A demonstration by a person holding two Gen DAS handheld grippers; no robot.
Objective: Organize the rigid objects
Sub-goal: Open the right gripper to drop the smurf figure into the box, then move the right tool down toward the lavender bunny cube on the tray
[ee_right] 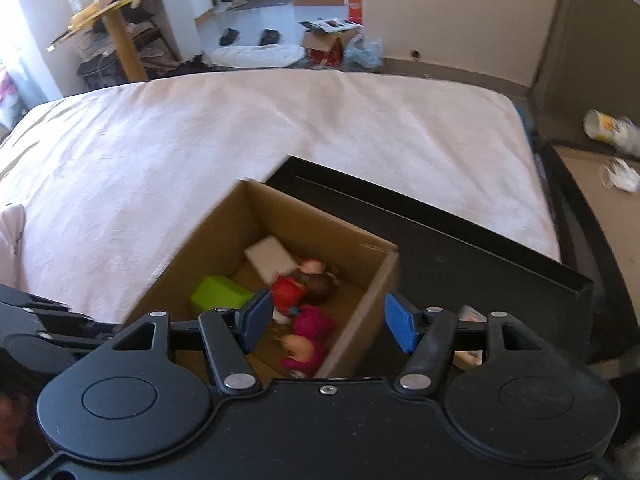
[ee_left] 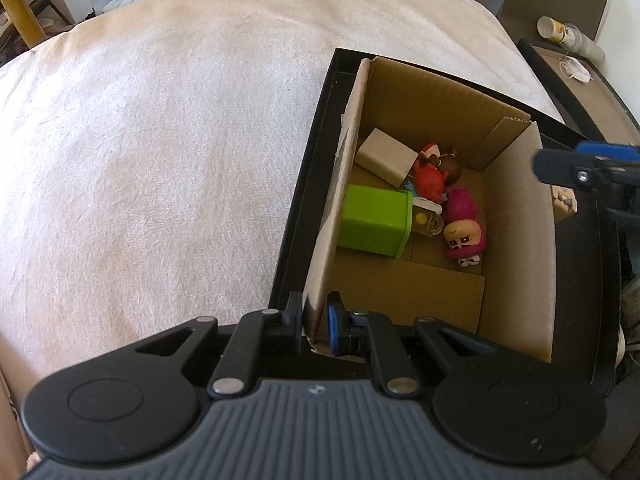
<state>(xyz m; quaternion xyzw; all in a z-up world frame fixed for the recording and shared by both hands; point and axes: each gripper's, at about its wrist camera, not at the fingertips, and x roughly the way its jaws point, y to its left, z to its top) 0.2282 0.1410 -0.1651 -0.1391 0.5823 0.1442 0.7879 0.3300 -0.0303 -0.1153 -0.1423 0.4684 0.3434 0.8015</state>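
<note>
An open cardboard box (ee_left: 516, 240) stands on a black tray (ee_left: 316, 152) at the right side of the bed. Inside lie a green container (ee_left: 374, 220), a white block (ee_left: 386, 156), a red crab toy (ee_left: 430, 178), a brown ball (ee_left: 450, 168) and a pink doll (ee_left: 464, 232). My left gripper (ee_left: 314, 316) is shut on the box's near left wall. In the right wrist view the same box (ee_right: 304, 216) sits below my right gripper (ee_right: 326, 308), which hangs open and empty above the doll (ee_right: 310, 344). The right gripper (ee_left: 580, 168) also shows beyond the box's right wall.
A pale blanket (ee_left: 160, 140) covers the bed left of the tray. A small beige item (ee_left: 564, 200) lies on the tray just outside the box's right wall. On the side table at the right are a tipped paper cup (ee_left: 560, 32) and a crumpled white thing (ee_left: 576, 70).
</note>
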